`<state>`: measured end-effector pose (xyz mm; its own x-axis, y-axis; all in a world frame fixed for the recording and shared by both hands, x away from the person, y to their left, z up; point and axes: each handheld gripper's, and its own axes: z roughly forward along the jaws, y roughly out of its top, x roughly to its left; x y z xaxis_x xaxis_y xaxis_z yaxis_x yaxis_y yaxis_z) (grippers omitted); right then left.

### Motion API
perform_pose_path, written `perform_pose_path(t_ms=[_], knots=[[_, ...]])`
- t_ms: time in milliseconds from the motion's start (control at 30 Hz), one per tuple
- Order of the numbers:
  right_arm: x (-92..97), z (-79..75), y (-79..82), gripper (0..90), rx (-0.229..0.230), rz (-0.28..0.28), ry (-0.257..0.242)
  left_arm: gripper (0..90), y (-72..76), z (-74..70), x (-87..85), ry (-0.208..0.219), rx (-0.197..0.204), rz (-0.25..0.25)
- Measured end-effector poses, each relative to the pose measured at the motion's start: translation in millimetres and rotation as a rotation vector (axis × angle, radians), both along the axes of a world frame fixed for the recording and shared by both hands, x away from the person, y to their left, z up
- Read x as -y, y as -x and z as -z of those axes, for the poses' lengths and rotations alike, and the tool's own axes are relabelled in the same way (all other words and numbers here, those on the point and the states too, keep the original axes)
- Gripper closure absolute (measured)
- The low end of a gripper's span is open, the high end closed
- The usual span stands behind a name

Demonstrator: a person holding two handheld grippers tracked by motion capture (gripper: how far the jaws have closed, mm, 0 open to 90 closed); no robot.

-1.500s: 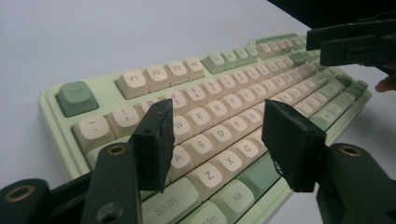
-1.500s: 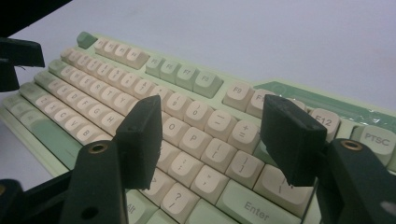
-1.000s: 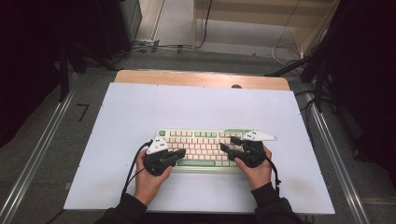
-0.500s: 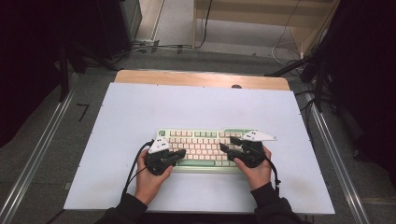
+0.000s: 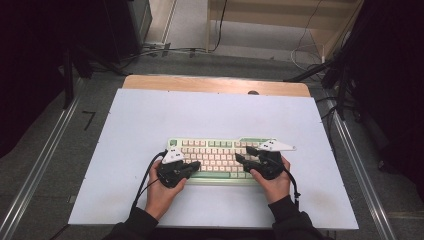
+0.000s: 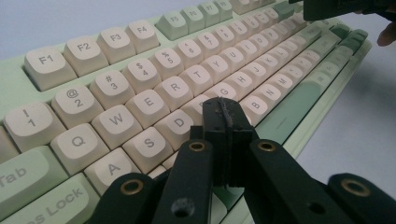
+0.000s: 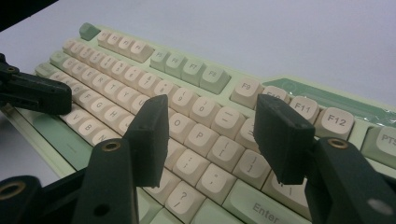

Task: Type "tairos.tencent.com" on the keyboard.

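Keyboard [image 5: 220, 159] is lying flat on the pale blue tabletop [image 5: 150, 120], toward the 6 o'clock edge; matte mint-green case, cream sculpted keycaps, green modifier keys.

My left gripper [image 5: 192, 165] is hovering over the home row; in the left gripper view its black fingers [image 6: 224, 135] are pressed together, nothing between them, tip sitting over the F/G keys, touch uncertain.

My right gripper [image 5: 242, 159] is hovering over the right-hand keys; its blocky black fingers [image 7: 150, 133] are standing well apart above the O, P and bracket keys, holding nothing.

Bare tabletop is lying open at 12, 9 and 3 o'clock; a wooden strip [image 5: 215, 84] is bordering the far edge.
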<state>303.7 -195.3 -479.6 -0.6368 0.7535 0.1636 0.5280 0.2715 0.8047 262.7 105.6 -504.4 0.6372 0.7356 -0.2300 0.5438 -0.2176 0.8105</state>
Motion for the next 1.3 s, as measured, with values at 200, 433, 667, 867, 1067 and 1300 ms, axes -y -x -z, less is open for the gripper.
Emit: perform_pose_path(t_ms=[200,433,667,867,1067,1300], knots=[[1.4,-1.0,-0.1,43.9,0.006,0.001,-0.008,71.7,4.5,-14.2,-12.8,0.128,0.069,-0.018],[0.6,-1.3,-0.2,50.3,0.011,-0.004,-0.010,42.6,2.8,-16.3,-33.0,0.182,0.105,-0.121],[-1.3,-4.1,-1.3,75.7,0.022,-0.038,-0.022,40.4,1.6,-16.7,-44.7,0.187,0.111,-0.177],[-6.1,-6.8,-4.5,87.6,0.029,-0.067,-0.020,40.5,1.5,-16.2,-45.4,0.189,0.113,-0.189],[-9.7,-7.2,-8.2,87.7,0.026,-0.070,-0.017,40.5,1.3,-15.8,-45.8,0.185,0.112,-0.189],[-13.4,-6.0,-11.0,87.7,0.021,-0.072,-0.014,40.5,1.4,-15.8,-45.8,0.186,0.113,-0.190]])
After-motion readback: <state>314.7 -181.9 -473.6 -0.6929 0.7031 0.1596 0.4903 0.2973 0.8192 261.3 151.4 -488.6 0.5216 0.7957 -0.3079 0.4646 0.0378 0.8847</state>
